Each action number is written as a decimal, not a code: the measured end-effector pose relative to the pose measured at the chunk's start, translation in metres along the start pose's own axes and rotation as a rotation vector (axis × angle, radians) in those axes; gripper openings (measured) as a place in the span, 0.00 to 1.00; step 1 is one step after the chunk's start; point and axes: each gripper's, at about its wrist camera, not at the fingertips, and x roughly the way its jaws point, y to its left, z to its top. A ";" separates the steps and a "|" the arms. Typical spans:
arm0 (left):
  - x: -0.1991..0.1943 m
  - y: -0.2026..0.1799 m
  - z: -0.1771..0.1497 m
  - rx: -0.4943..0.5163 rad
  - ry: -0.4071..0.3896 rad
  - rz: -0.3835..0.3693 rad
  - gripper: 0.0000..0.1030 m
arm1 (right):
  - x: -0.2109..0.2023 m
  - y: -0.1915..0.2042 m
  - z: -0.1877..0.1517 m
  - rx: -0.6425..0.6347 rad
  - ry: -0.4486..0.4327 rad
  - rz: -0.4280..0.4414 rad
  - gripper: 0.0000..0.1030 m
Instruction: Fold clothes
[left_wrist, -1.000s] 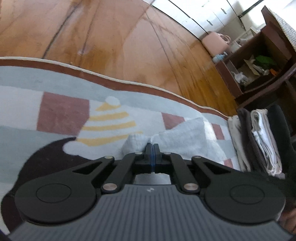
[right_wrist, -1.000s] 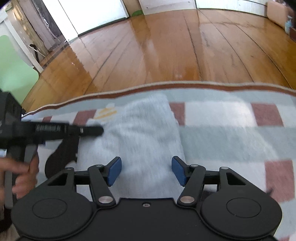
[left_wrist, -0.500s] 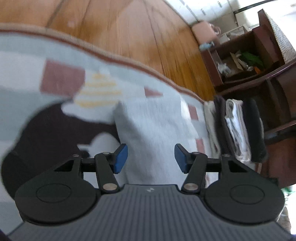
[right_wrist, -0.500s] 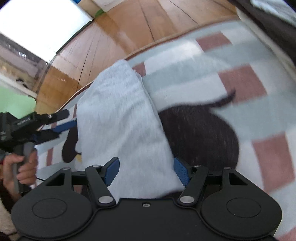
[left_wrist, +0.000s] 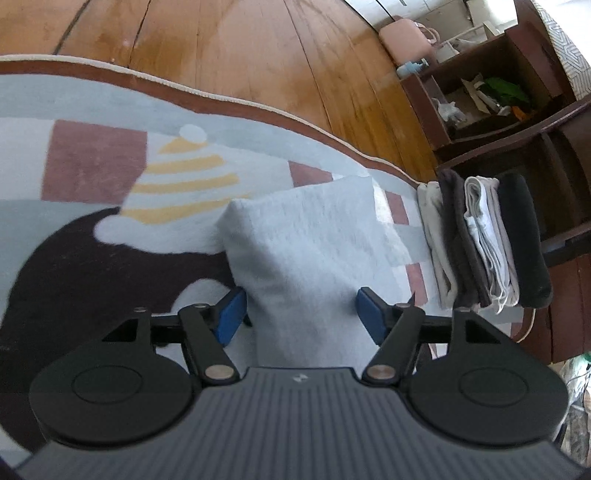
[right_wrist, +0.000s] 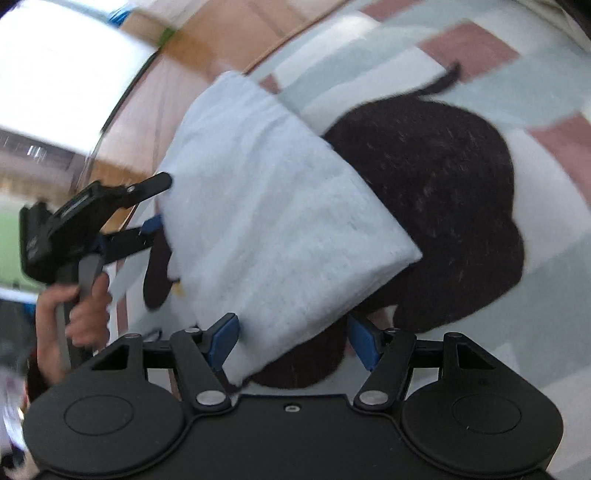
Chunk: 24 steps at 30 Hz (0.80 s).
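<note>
Lying flat on the patterned rug (left_wrist: 92, 162), a folded pale-blue garment (left_wrist: 314, 251); beside it, right, a stack of folded clothes (left_wrist: 484, 240) (against dark wooden shelves (left_wrist: 491, 96)); left gripper (left_wrist: 299, 314) and right gripper (right_wrist: 291, 339) both spread wide, empty; right view blurred, garment's near corner hidden.

Warm, glossy wooden floorboards (left_wrist: 258, 55) run across the room, catching bright light, and a patterned rug (left_wrist: 92, 162) lies over them with a brown border, pale grey-blue ground, dusty pink squares, a yellow-striped cone shape and a big dark blob. Off to the right stands dark wooden shelving (left_wrist: 491, 92), its open compartment cluttered with papers and something green, with a pink container (left_wrist: 404, 40) on the floor just beyond it. In the right wrist view, a blown-out bright window or doorway (right_wrist: 62, 62) glares at the upper left.
</note>
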 end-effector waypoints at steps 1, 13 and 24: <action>0.002 0.001 0.001 -0.004 -0.002 -0.008 0.66 | 0.002 -0.001 -0.001 0.031 -0.012 0.009 0.68; 0.014 0.013 0.006 -0.023 -0.020 -0.052 0.68 | 0.007 -0.029 -0.001 0.307 -0.063 0.142 0.69; 0.023 0.034 0.002 -0.095 -0.142 -0.168 0.38 | 0.014 -0.022 0.017 0.244 -0.102 0.157 0.47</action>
